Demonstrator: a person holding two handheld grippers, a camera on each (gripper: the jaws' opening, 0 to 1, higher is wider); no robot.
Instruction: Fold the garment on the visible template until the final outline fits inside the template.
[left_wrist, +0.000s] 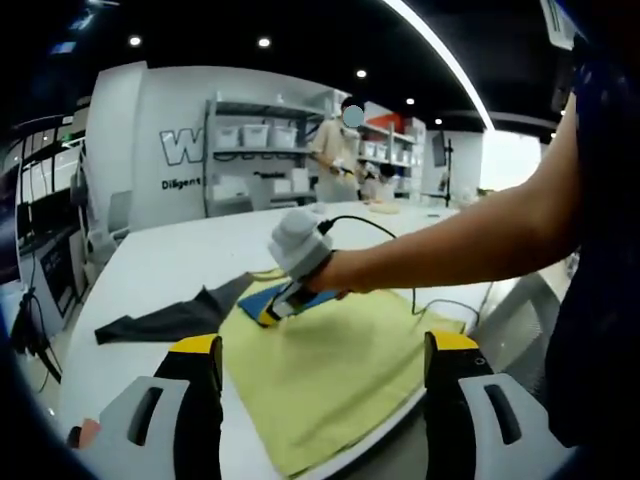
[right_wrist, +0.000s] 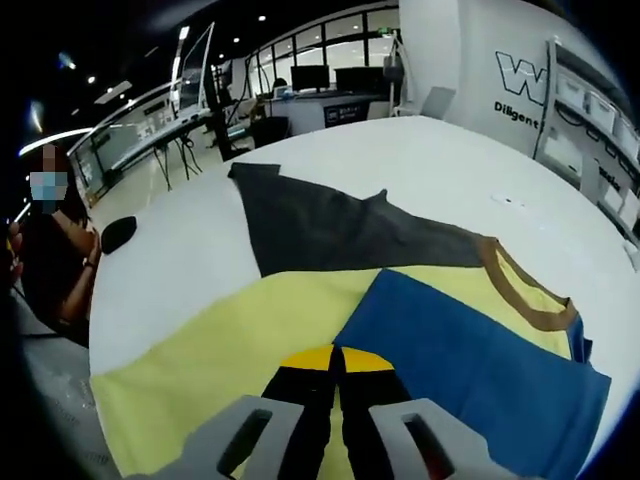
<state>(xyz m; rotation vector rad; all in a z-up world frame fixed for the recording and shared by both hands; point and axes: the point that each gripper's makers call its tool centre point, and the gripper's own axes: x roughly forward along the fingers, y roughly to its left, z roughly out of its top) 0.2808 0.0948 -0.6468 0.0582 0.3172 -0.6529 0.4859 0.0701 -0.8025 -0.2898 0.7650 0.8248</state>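
A garment lies spread on the white table (left_wrist: 170, 260): yellow body (left_wrist: 330, 380), blue panel (right_wrist: 470, 370), dark grey sleeve (right_wrist: 340, 230) and brown collar band (right_wrist: 520, 290). My left gripper (left_wrist: 325, 345) hovers open and wide over the near part of the yellow cloth, nothing between its jaws. My right gripper (right_wrist: 335, 358) has its jaws pressed together on the yellow cloth beside the blue panel. In the left gripper view it shows as the right gripper (left_wrist: 272, 316), reaching in on a person's arm (left_wrist: 470, 245) to the yellow cloth's far edge. The grey sleeve (left_wrist: 170, 320) trails off to the left.
The table's near edge (left_wrist: 400, 420) runs just under the yellow cloth. A black cable (left_wrist: 400, 240) crosses the table behind the arm. Shelves with boxes (left_wrist: 260, 150) and a person (left_wrist: 335, 150) stand far back. Another person (right_wrist: 50, 250) sits past the table's edge.
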